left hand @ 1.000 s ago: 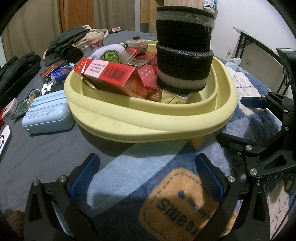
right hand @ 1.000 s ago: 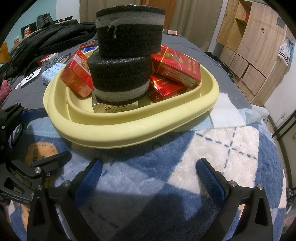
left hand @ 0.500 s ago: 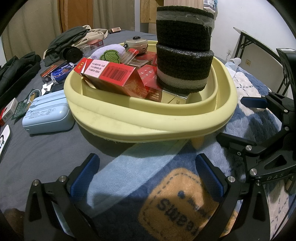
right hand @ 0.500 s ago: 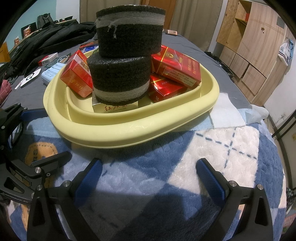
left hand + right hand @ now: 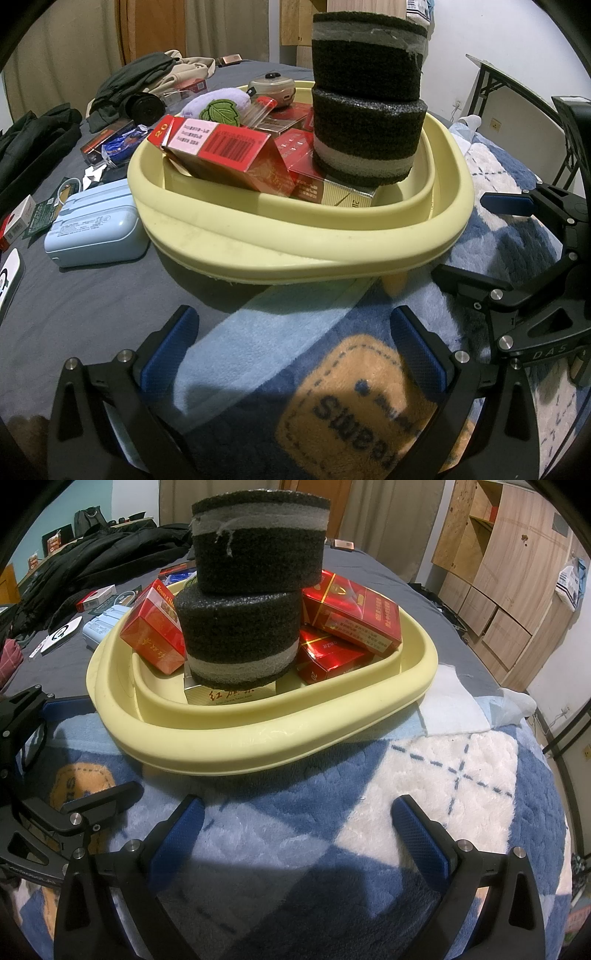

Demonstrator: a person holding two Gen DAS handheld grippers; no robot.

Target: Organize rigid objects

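Observation:
A pale yellow basin (image 5: 295,251) (image 5: 258,738) rests on the bed, half on a blue and white blanket (image 5: 424,775). Inside it lie several red cigarette boxes (image 5: 221,147) (image 5: 351,609), with two black foam discs (image 5: 365,110) (image 5: 243,602) stacked upright on a gold box (image 5: 229,696). My left gripper (image 5: 295,347) stands open, low in front of the basin, nothing between its blue pads. My right gripper (image 5: 295,830) is likewise open and empty, short of the basin's near rim. Each gripper shows at the edge of the other's view.
Left of the basin lie a light blue case (image 5: 92,232), small boxes (image 5: 110,140) and dark clothes (image 5: 33,144) on the grey sheet. A purple pouch (image 5: 218,105) and a round beige device (image 5: 273,88) sit behind. Wooden cabinets (image 5: 509,572) stand right.

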